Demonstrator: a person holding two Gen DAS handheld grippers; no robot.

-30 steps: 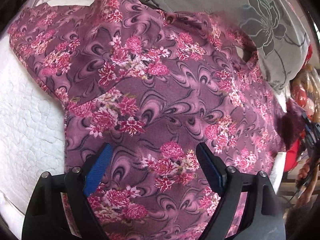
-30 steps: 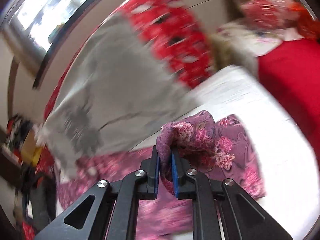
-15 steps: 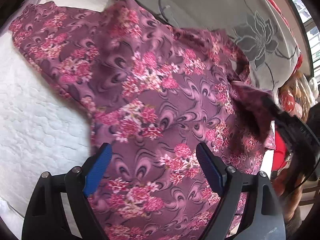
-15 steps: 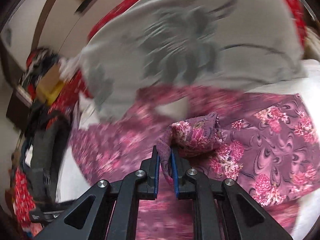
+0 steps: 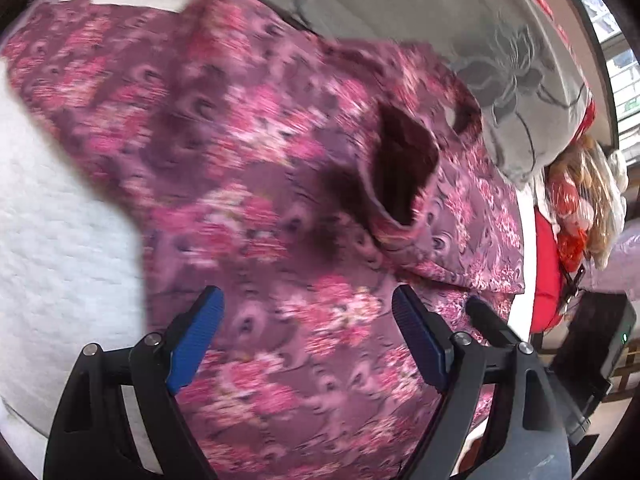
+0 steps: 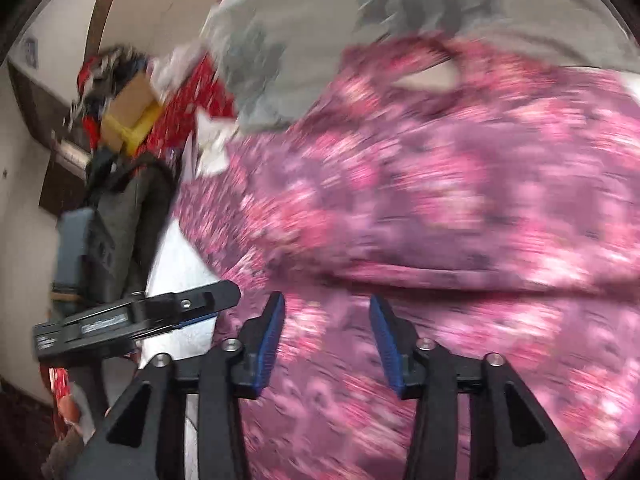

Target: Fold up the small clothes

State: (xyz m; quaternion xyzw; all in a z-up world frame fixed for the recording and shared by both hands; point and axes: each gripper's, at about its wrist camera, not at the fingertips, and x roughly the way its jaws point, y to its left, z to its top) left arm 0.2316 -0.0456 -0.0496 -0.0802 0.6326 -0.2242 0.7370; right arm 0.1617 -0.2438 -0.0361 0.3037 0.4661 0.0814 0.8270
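Note:
A purple garment (image 5: pixel 260 184) with pink flowers lies spread on the white quilted mattress (image 5: pixel 60 220). Its right sleeve (image 5: pixel 404 176) is folded in over the body, cuff opening upward. My left gripper (image 5: pixel 306 304) hovers open over the lower part of the garment, nothing between its blue pads. My right gripper (image 6: pixel 327 312) is just above the same cloth (image 6: pixel 440 200), its jaws opening, and no fabric is between them. One of its fingers (image 5: pixel 488 320) shows beside my left gripper. The left gripper (image 6: pixel 216 300) appears side-on at the left of the right wrist view.
A grey blanket (image 5: pixel 500 60) with a flower print lies along the far edge of the garment. Red cloth and bags (image 5: pixel 576 208) sit past the mattress's right side. A cardboard box (image 6: pixel 128 108) and a dark bag (image 6: pixel 120 220) stand beyond the left side.
My right gripper swept across with the sleeve pinched in it, laid it over the garment's body and let go; its jaws now stand apart. The left gripper stayed open.

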